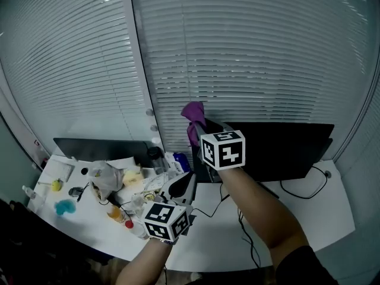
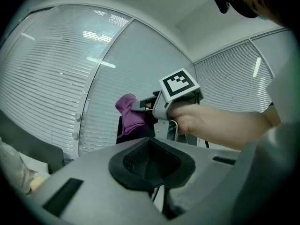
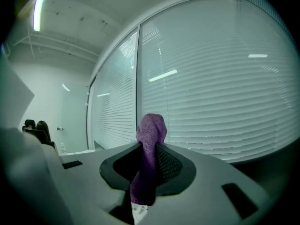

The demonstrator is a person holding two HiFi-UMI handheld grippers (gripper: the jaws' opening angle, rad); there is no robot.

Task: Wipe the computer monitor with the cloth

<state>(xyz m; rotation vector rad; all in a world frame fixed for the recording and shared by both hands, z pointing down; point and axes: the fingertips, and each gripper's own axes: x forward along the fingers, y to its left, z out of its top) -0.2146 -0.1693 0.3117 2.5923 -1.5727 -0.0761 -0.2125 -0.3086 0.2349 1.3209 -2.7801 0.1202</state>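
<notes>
Jaws: right gripper (image 3: 148,170) clenched on the purple cloth (image 3: 151,130); left gripper (image 2: 151,165) jaws closed on nothing.
Cloth hangs bunched over the top left corner of the monitor (image 1: 279,150), seemingly not yet on it. Judgement: lower it, press the bunch flat, stroke sideways lightly. Monitor is dark, unlit, upright at the back of the worktop (image 1: 309,218), before the blinds (image 1: 249,52).

Cloth (image 1: 194,117): purple, knit-textured, bunched and hanging limp; pinched between the jaws of the right tool (image 3: 149,150), raised at the upper left corner of the screen. Computer monitor (image 1: 279,150): black, wide, screen dark, upright on the white surface (image 1: 309,218).
</notes>
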